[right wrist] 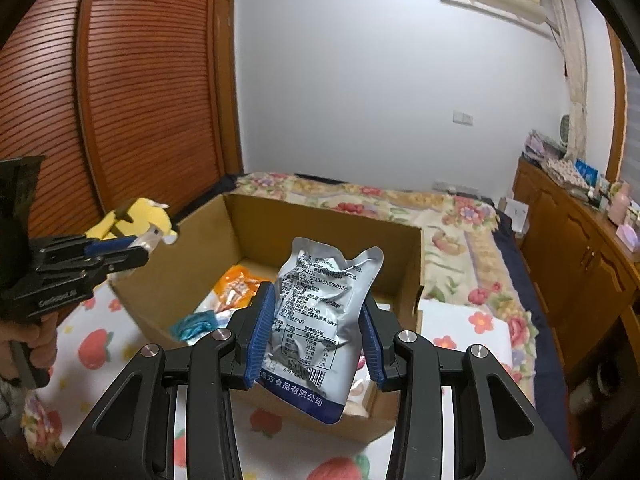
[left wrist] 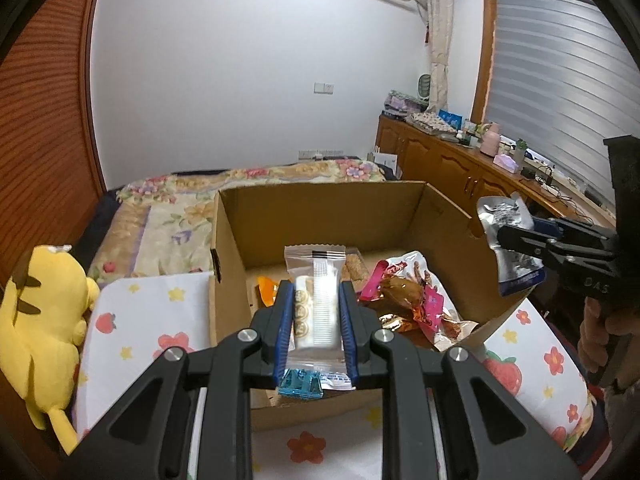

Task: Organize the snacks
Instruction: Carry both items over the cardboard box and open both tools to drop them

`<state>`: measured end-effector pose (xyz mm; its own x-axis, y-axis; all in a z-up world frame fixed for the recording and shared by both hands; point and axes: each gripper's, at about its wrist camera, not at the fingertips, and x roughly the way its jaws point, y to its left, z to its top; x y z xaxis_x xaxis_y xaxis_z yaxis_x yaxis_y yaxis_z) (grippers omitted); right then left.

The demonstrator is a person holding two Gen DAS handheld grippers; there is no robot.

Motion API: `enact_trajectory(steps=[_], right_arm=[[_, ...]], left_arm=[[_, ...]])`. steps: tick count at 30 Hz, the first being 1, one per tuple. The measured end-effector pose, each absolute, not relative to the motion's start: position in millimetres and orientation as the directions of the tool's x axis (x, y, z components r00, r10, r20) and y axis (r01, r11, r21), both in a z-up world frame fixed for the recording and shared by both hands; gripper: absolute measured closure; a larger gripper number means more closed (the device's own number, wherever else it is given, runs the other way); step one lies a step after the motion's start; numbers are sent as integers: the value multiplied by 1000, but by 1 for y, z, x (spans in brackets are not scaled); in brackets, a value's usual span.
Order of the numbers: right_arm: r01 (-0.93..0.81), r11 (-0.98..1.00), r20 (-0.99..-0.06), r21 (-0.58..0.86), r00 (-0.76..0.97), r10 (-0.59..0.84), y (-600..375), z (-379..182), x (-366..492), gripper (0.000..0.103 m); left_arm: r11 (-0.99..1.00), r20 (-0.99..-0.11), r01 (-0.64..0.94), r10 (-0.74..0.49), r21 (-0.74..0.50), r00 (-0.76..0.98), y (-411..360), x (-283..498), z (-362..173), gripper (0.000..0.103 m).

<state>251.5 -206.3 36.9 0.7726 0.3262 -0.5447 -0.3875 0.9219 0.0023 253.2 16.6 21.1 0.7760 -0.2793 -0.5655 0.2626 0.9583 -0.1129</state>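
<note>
An open cardboard box (left wrist: 320, 208) stands on the bed; it also shows in the right wrist view (right wrist: 320, 220). My left gripper (left wrist: 315, 292) is shut on a clear-wrapped white biscuit pack (left wrist: 316, 304) and holds it over the box's near side. My right gripper (right wrist: 316, 312) is shut on a silver foil pouch (right wrist: 320, 320) with a blue bottom edge, above the box's near edge. The pouch also shows in the left wrist view (left wrist: 512, 240). Inside the box lie pink and gold wrappers (left wrist: 412, 300), an orange packet (right wrist: 236, 284) and a teal wrapper (right wrist: 196, 326).
A yellow plush toy (left wrist: 44, 320) lies left of the box on a white quilt with strawberry and flower print (left wrist: 132, 320). A floral bedspread (right wrist: 460, 240) lies behind. A wooden cabinet (left wrist: 440, 156) with clutter runs along the right wall. A louvred wardrobe (right wrist: 140, 100) stands on the left.
</note>
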Motion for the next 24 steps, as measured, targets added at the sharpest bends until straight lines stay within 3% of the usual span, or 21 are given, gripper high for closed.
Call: enact_trajectory(steps=[15, 17, 19, 20, 21, 24], right_arm=[[-335, 940, -628, 67, 717, 301, -208, -6, 286, 63], [-336, 940, -630, 62, 717, 298, -206, -8, 286, 62], [-334, 941, -629, 62, 718, 297, -205, -9, 286, 61], [-331, 942, -627, 58, 722, 292, -205, -8, 286, 59], [-330, 942, -624, 62, 724, 294, -206, -9, 285, 49], [-338, 937, -617, 85, 721, 316, -208, -10, 282, 47]], left_arm=[[964, -612, 251, -254, -92, 749, 1, 268, 1, 82], [965, -617, 250, -245, -80, 748, -1, 269, 0, 79], [967, -614, 246, -232, -63, 754, -4, 268, 0, 61], [967, -603, 248, -233, -59, 763, -5, 266, 1, 57], [966, -595, 251, -237, -61, 768, -6, 264, 2, 53], [966, -599, 251, -236, -59, 766, -8, 261, 4, 53]])
